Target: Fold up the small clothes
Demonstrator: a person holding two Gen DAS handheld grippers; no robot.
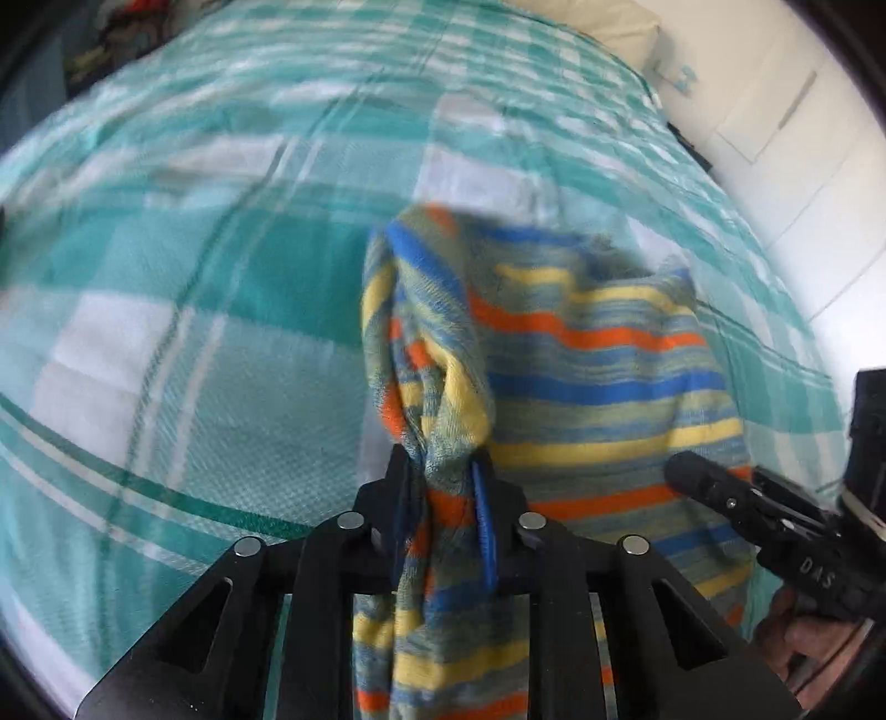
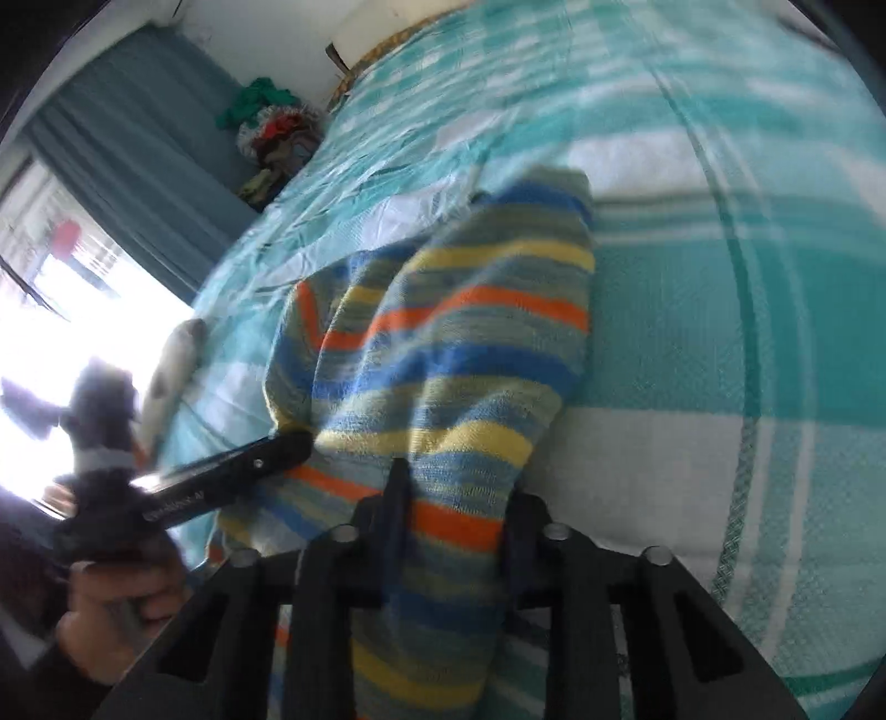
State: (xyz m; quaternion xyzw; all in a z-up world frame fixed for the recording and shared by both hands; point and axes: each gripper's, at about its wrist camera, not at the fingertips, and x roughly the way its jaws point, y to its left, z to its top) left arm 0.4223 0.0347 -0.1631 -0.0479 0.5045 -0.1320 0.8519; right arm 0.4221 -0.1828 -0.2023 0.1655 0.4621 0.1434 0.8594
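Observation:
A small striped garment (image 1: 581, 360) in blue, yellow, orange and grey-green hangs bunched over a teal and white checked bedspread (image 1: 194, 277). My left gripper (image 1: 443, 471) is shut on a gathered edge of it. My right gripper (image 2: 457, 487) is shut on another part of the same garment (image 2: 454, 343). The cloth is stretched between the two grippers and lifted off the bed. The right gripper shows at the right of the left wrist view (image 1: 720, 487). The left gripper shows at the left of the right wrist view (image 2: 260, 459). Both views are motion-blurred.
The checked bedspread (image 2: 720, 277) fills most of both views. A pile of mixed clothes (image 2: 271, 133) lies past the bed's far corner beside a blue curtain (image 2: 127, 155). A bright window (image 2: 72, 310) is at the left. A pale pillow (image 1: 609, 27) and white wall (image 1: 775, 111) lie at the far right.

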